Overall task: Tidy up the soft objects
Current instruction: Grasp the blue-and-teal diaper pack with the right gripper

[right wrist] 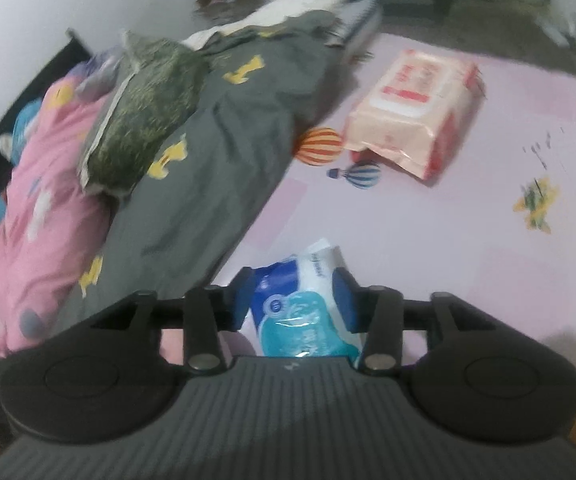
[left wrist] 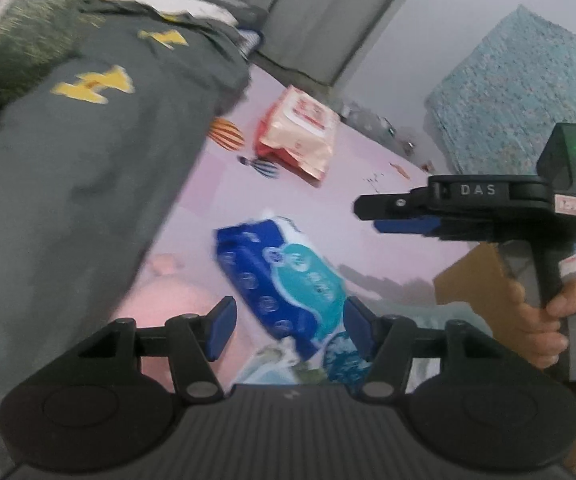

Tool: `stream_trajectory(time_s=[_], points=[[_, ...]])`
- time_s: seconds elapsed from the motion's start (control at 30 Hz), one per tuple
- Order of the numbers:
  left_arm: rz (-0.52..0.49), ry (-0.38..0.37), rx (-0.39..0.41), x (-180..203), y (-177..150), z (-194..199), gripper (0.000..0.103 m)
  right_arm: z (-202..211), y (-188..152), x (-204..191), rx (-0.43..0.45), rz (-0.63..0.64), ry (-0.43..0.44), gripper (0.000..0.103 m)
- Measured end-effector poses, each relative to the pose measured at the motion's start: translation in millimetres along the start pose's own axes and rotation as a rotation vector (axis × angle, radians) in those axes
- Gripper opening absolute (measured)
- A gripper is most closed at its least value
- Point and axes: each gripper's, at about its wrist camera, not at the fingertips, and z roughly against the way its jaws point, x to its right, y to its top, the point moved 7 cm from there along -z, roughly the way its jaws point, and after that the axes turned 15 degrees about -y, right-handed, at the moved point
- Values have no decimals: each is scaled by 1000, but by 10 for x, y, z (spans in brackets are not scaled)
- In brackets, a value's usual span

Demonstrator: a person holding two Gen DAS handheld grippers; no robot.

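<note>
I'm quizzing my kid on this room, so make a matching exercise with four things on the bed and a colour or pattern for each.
Things:
1. tissue pack
2. wipes pack
3. duvet
4. bedsheet

Descriptions:
A. grey with yellow shapes
B. blue and teal wrapper
C. pale pink with printed balloons
D. peach and red wrapper

Pairs: 1-B, 2-D, 3-A, 4-C

My own gripper body hides the near end of the blue tissue pack (right wrist: pixel 303 312) at the bottom of the right wrist view. The grey blanket (left wrist: pixel 88 184) runs off the left edge of the left wrist view, motion-blurred. The print on the pink wipes pack (right wrist: pixel 415 100) is too smeared to read.
</note>
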Motion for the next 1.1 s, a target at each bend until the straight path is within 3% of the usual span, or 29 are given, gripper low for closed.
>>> stream_trajectory(time_s=[0.23,0.47,0.6,1.0,1.1], points=[[76,20,-120,-114,136,-516,58,-535,-55,201,-164,-131,40,51],[55,68,-136,-215,195,-591,58,-1065,-182,78,-323,-80,91,56],[44,71,-148,-221,235,-679,58,-1017,-178,57,-287,-65,116,33],[45,103,-242,-226,231,-984,59,-913,-175,424,-255,-161,53,27],[45,100,-282,-207,215,-1103,64,-925,-171,497,-264,-212,56,27]])
